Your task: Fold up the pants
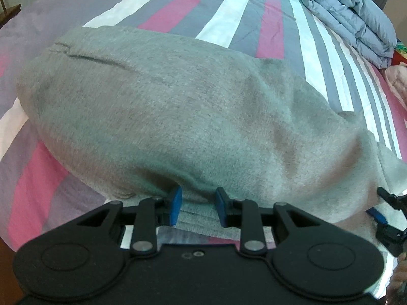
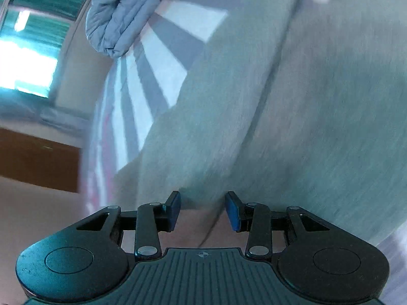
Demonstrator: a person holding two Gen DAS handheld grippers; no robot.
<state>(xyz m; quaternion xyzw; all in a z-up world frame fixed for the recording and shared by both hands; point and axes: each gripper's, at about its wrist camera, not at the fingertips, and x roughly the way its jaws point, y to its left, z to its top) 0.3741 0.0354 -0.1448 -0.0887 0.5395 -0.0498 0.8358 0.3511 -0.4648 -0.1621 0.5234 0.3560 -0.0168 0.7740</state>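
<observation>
Grey sweatpants (image 1: 165, 106) lie folded in a thick bundle on the striped bedsheet (image 1: 229, 12). My left gripper (image 1: 198, 204) points steeply down at the bundle's near edge, its blue pads closed on the layered hem. At the right edge of this view, one of my right gripper's black fingers (image 1: 386, 195) shows beside the pants' right end. In the blurred right wrist view the pants (image 2: 318, 101) fill the right side. My right gripper (image 2: 203, 209) has its pads apart; a hanging fold of grey cloth sits just ahead of the gap, and the pads do not press on it.
A folded blue-grey duvet (image 1: 351, 17) (image 2: 119, 12) lies at the far right of the bed, with pink bedding (image 1: 399, 81) beside it. In the right wrist view a bright window (image 2: 25, 58) and brown wooden furniture (image 2: 38, 157) stand beyond the bed's edge.
</observation>
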